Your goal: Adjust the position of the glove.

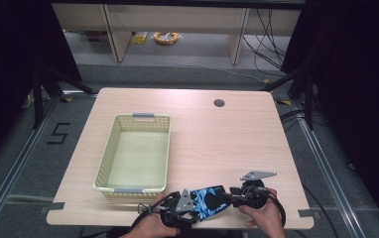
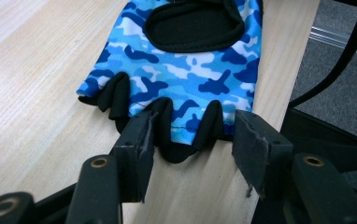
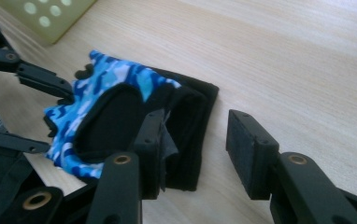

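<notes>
A blue camouflage fingerless glove (image 1: 209, 199) is laid flat at the table's (image 1: 217, 139) near edge, right of centre. The left gripper (image 2: 193, 140) is held open around its finger end, gripping nothing. The right gripper (image 3: 195, 144) is spread open at the black cuff end, nothing held. A pale basket (image 1: 134, 151) is set toward the near left corner.

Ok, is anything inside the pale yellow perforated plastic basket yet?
No: the pale yellow perforated plastic basket shows a bare floor in the high view. Its near wall hides a thin strip of that floor. The blue camouflage fingerless glove lies outside it, on the wooden table.
</notes>
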{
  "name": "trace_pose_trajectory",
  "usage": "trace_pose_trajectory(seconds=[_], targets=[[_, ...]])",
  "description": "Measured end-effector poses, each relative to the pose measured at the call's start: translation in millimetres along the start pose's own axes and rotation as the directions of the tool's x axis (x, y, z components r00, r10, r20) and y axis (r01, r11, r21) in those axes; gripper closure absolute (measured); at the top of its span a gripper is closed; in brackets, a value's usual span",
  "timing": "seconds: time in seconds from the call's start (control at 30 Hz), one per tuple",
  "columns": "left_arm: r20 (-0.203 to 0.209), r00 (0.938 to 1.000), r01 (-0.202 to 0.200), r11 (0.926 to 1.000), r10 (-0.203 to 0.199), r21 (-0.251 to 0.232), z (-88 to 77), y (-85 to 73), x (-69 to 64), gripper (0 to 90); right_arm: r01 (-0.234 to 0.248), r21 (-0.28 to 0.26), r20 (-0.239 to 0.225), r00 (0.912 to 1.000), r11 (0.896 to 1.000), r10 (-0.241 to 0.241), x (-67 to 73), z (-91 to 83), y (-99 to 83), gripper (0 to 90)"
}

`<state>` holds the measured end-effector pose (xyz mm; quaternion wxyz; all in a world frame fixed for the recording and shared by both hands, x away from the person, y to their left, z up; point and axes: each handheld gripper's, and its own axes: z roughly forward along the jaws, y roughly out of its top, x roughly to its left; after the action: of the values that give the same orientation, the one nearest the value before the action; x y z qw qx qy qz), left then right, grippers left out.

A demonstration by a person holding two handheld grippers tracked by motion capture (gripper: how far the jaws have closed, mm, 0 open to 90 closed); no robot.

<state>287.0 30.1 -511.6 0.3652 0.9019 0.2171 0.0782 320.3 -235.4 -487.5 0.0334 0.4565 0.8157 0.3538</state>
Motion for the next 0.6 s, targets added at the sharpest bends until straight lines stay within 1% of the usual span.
trace_pose_trajectory(seconds=[0.03,0.1,0.13,0.17,0.2,0.23,0.27,0.3,0.33,0.37,0.4,0.43,0.47,0.5,0.53,0.57,0.6], targets=[[0.002,1.0000,0.004,1.0000,-0.004,-0.006,0.2,0.3,0.9,47.6,-0.012,-0.005,0.002,0.9999,1.000,0.012,-1.2,1.7,-0.6,59.3],[-0.001,1.0000,0.006,1.0000,-0.006,-0.005,0.4,0.0,1.8,47.6,-0.017,-0.011,0.003,0.9999,1.000,0.017,-1.8,3.5,-1.4,59.5],[-0.001,1.0000,0.009,1.0000,-0.009,-0.001,0.7,0.4,3.1,47.6,-0.021,-0.026,-0.014,0.9997,0.999,0.021,-3.4,7.1,-2.1,60.2],[-0.011,0.9999,0.005,1.0000,-0.005,-0.005,1.0,1.0,3.4,47.8,-0.026,-0.011,-0.032,0.9992,1.000,0.026,-5.0,10.0,-2.3,61.0],[-0.008,0.9999,0.010,0.9999,-0.010,-0.007,1.8,1.1,3.1,47.2,-0.031,-0.014,-0.031,0.9990,0.999,0.031,-4.8,12.3,-2.6,61.2],[-0.014,0.9999,0.008,1.0000,-0.008,-0.005,2.4,1.6,3.3,46.6,-0.043,-0.015,-0.038,0.9984,0.999,0.042,-4.4,14.0,-2.8,61.6],[-0.014,0.9999,0.008,1.0000,-0.008,-0.005,2.4,1.6,3.3,46.3,-0.043,-0.015,-0.038,0.9984,0.999,0.042,-4.4,14.0,-2.8,61.6],[0.000,0.9999,0.013,0.9999,-0.013,-0.007,2.7,2.3,2.4,46.3,-0.034,0.001,-0.031,0.9990,0.999,0.034,-3.7,13.6,-2.1,62.4],[-0.009,0.9999,-0.008,1.0000,0.008,-0.002,2.6,3.1,3.6,46.3,-0.021,0.018,-0.032,0.9992,1.000,0.021,-4.4,13.5,-1.7,62.9],[-0.011,0.9998,-0.016,0.9998,0.016,-0.009,3.7,3.5,4.0,46.4,-0.035,-0.021,-0.038,0.9987,0.999,0.035,-3.7,17.9,-3.3,63.3],[-0.011,0.9998,-0.016,0.9998,0.016,-0.009,3.7,3.5,4.0,46.7,-0.035,-0.021,-0.038,0.9987,0.999,0.035,-3.7,17.9,-3.3,63.3],[-0.004,0.9998,-0.018,0.9997,0.017,-0.017,4.3,3.9,4.0,47.1,-0.040,-0.003,-0.046,0.9982,0.999,0.040,-4.8,17.3,-3.9,65.5],[-0.004,0.9998,-0.018,0.9997,0.017,-0.017,4.3,3.9,4.0,47.9,-0.040,-0.003,-0.046,0.9982,0.999,0.040,-4.8,17.3,-3.9,65.5],[-0.003,0.9998,-0.019,0.9996,0.019,-0.022,4.6,3.7,4.0,47.9,-0.036,0.007,-0.068,0.9970,0.999,0.037,-6.1,17.1,-3.9,66.2],[-0.006,1.0000,0.002,0.9997,-0.002,-0.023,5.0,2.9,2.9,50.1,-0.040,0.007,-0.065,0.9971,0.999,0.040,-5.9,16.8,-4.4,67.9],[-0.004,1.0000,0.005,0.9993,-0.005,-0.037,5.4,2.6,1.9,54.4,-0.050,0.003,-0.085,0.9951,0.999,0.050,-5.6,17.6,-5.8,71.0],[-0.004,1.0000,0.005,0.9993,-0.005,-0.037,5.4,2.6,1.9,56.8,-0.050,0.003,-0.085,0.9951,0.999,0.050,-5.6,17.6,-5.8,71.0]])
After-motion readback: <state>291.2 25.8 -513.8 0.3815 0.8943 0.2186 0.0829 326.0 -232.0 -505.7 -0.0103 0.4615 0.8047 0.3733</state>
